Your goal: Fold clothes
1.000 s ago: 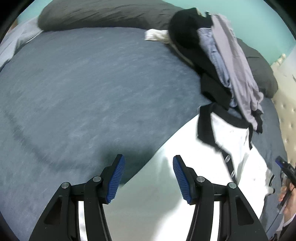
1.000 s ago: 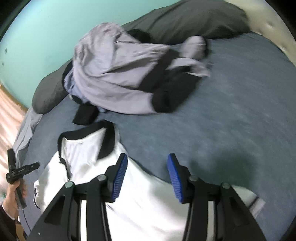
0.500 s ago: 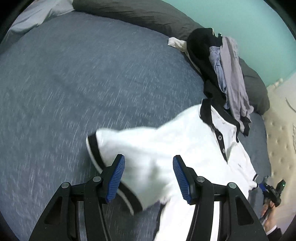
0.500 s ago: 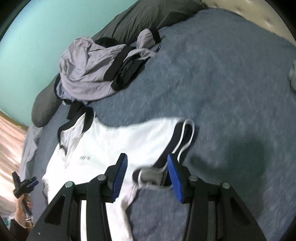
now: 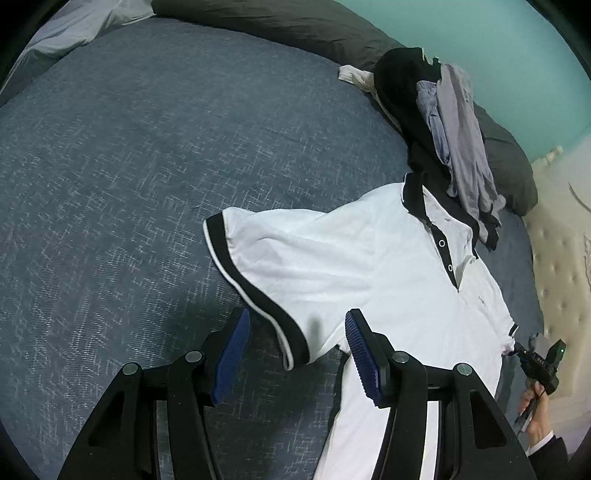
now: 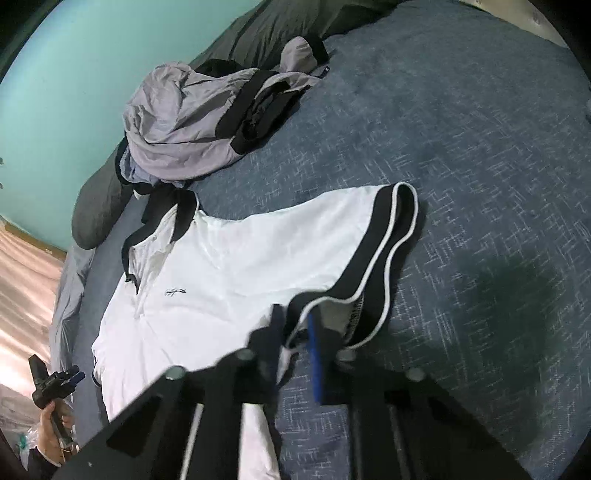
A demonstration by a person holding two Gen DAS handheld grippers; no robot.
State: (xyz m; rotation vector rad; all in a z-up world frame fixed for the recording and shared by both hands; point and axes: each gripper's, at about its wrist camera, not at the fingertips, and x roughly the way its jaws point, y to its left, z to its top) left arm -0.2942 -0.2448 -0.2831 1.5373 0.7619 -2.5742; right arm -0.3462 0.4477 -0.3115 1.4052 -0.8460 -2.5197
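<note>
A white polo shirt (image 5: 362,266) with black collar and black-banded sleeves lies face up on the blue-grey bed (image 5: 129,166). My left gripper (image 5: 295,332) is open, and the end of one sleeve cuff (image 5: 291,343) lies between its blue pads without being pinched. In the right wrist view the same shirt (image 6: 240,269) spreads leftward. My right gripper (image 6: 295,338) has its fingers drawn close together on the other sleeve's black cuff (image 6: 369,280); this part is motion-blurred. Each view shows the other gripper small at the frame edge, held in a hand.
A heap of lilac and black clothes (image 5: 454,122) sits by the shirt's collar, also the heap (image 6: 184,122) in the right view. Dark grey pillows (image 5: 295,26) line the teal wall. A cream tufted headboard (image 5: 561,258) bounds one side. Bare bedspread (image 6: 480,147) stretches beyond the sleeves.
Both cameras drew back and the shirt now lies spread with both sleeves out. The right gripper's fingers narrowed from wide open onto the sleeve cuff. The left gripper stayed open.
</note>
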